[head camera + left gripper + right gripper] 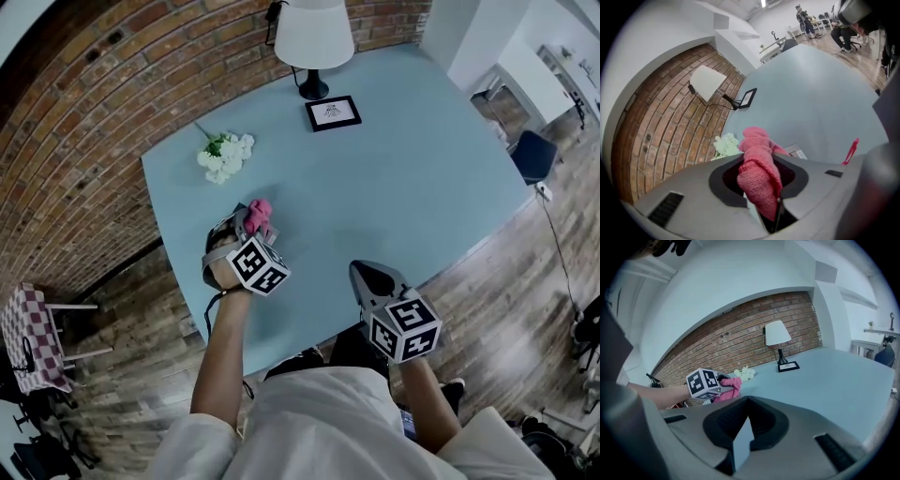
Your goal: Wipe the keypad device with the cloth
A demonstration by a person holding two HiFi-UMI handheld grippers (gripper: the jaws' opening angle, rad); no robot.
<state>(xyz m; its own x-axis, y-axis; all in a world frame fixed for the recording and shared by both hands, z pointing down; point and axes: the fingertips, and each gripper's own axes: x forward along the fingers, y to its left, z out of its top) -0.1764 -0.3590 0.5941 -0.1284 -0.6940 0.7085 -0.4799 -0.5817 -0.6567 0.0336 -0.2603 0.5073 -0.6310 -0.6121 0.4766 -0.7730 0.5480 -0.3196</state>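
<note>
So, my left gripper (761,187) is clamped on the pink cloth (758,171). The cloth is bunched up between the jaws and sticks out past the tips, in the lower middle of the left gripper view. In the head view that puts it left of center, over the near-left part of the light blue table (422,178).

My right gripper (742,437) has its jaws pressed together with nothing in them. In the head view it sits lower center-right, at the table's near edge and well apart from the left one. Its own view shows the other gripper and the pink bunch at middle left.

The keypad device is harder. In the left gripper view a flat pale thing with a label (798,153) peeks out just behind the cloth. I can't tell if that's it, and the head view doesn't show it clearly either.

Further out, a bunch of white flowers (225,157) lies up and left of the cloth. A small black-framed card (333,112) sits near the top center, with a white-shaded table lamp (314,37) just above it. A brick wall (84,122) fills the upper left, and wooden floor (506,300) shows on the right.
</note>
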